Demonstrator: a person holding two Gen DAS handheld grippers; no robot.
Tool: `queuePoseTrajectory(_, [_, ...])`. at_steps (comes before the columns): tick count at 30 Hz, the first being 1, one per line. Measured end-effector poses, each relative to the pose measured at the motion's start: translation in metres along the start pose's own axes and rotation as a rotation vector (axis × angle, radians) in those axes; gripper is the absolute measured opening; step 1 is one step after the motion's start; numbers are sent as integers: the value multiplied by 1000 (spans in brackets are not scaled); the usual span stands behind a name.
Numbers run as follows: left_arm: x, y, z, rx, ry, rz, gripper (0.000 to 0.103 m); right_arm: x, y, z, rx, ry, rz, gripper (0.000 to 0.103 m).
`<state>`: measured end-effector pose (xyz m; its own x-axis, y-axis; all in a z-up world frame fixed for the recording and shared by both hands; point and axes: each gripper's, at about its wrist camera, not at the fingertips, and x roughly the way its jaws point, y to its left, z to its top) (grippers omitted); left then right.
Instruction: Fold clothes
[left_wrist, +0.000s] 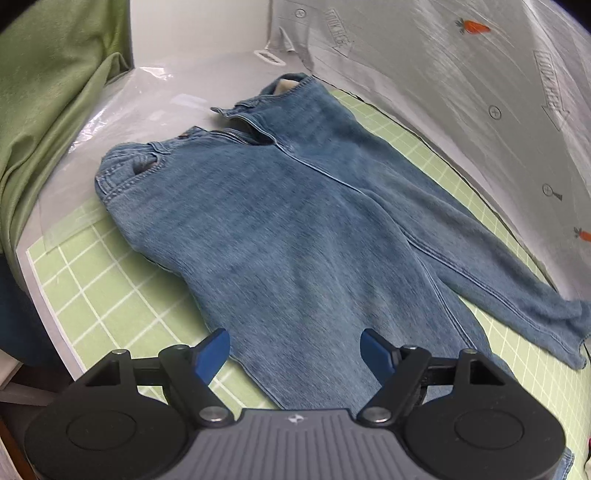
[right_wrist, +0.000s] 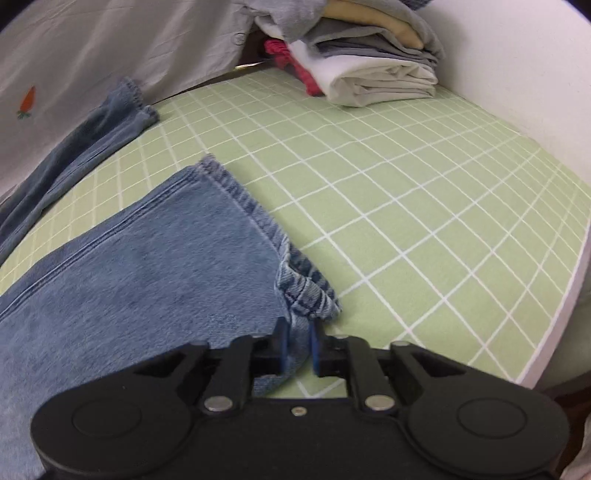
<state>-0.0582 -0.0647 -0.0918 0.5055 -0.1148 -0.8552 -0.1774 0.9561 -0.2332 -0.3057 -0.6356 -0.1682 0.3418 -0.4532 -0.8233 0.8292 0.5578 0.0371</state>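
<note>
The jeans (left_wrist: 295, 229) lie flat on the green grid mat (left_wrist: 110, 295), waistband far ahead of my left gripper (left_wrist: 295, 350) (spread wide, empty), legs running back toward me. My right gripper (right_wrist: 298, 345) is clamped on what seems the near leg's hem; folded clothes (right_wrist: 369, 70) sit ahead.

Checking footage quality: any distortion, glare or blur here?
Left wrist view: fisheye bends the grid mat; glare on plastic sheet; jeans slightly soft. Right wrist view: curved grid lines, dark corners, folded pile a little blurred.
</note>
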Motion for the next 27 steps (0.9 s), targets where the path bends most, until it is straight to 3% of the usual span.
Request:
queuePoseTrajectory(9, [9,-17,-6,39,33,38,80,-10,-43,-1,79,56,-60,12])
queuePoseTrajectory(11, [16,-20,-3,36,58,51,81,-8,-45,6,89,81,-63,24])
queuePoseTrajectory(14, [27,-28,1,53,87,63,84,-10,-40,20,80,45,-99,45])
queuePoseTrajectory(16, [37,-34,4,60,101,79,90,-12,-32,33,74,-5,-105,71])
queuePoseTrajectory(19, [57,-47,10,66,135,108,90,-6,-13,57,57,-76,-91,99])
queuePoseTrajectory(25, [106,-61,31,22,197,182,94,46,46,116,8,-56,72,103])
queuePoseTrajectory(27, [119,-62,38,-14,209,215,97,68,72,139,4,-54,86,103])
